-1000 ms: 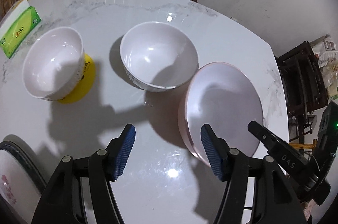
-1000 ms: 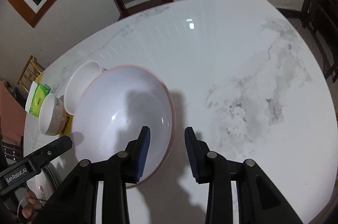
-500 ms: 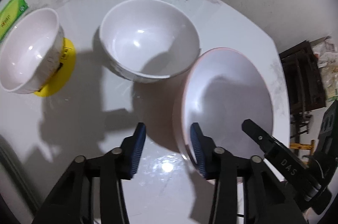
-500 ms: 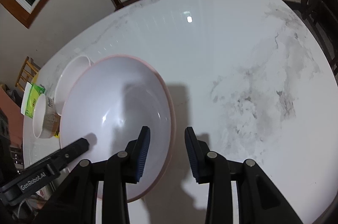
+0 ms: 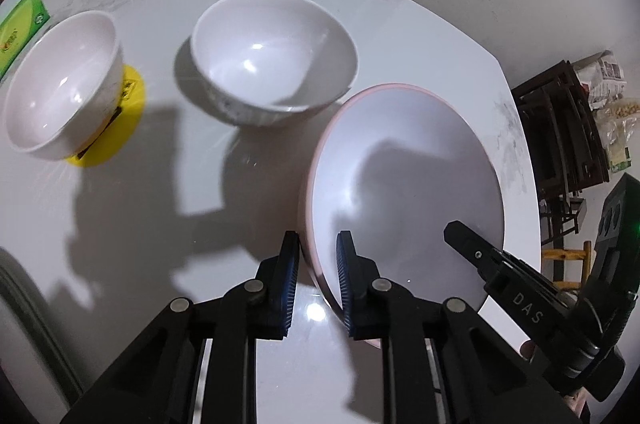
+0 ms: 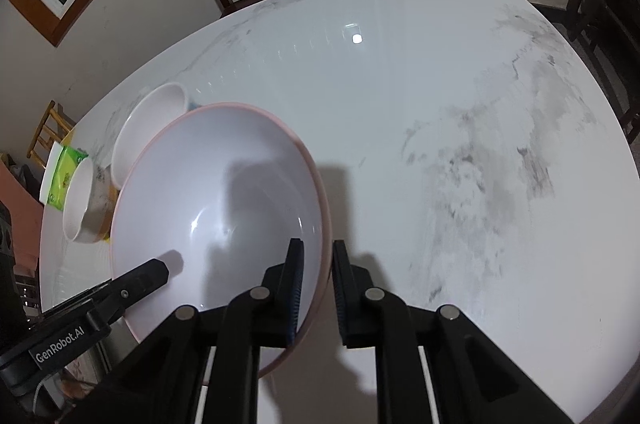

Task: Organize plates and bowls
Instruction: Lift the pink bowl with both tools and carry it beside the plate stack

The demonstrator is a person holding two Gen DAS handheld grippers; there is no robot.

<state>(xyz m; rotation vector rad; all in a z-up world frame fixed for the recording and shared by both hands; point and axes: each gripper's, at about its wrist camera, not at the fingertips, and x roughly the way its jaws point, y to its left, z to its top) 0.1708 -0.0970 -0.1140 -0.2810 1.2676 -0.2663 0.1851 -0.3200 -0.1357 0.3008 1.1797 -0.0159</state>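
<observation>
Glossy pink-rimmed bowl [image 5: 404, 176] on veined marble table [image 6: 440, 112], its thin rim pinched by both ribbed-padded tools [image 5: 316, 280] [image 6: 317, 288].

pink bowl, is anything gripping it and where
Yes. The pink-rimmed bowl is gripped at its rim on opposite sides: the left gripper and the right gripper, jaws just closed, each straddle the wall.

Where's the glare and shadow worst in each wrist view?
Left wrist: lamp glare on the table by the left gripper; gripper shadows cross it and the pink-rimmed bowl. Right wrist: small glare spot far on the table; shadow inside the bowl; fisheye bends the edges.
</observation>
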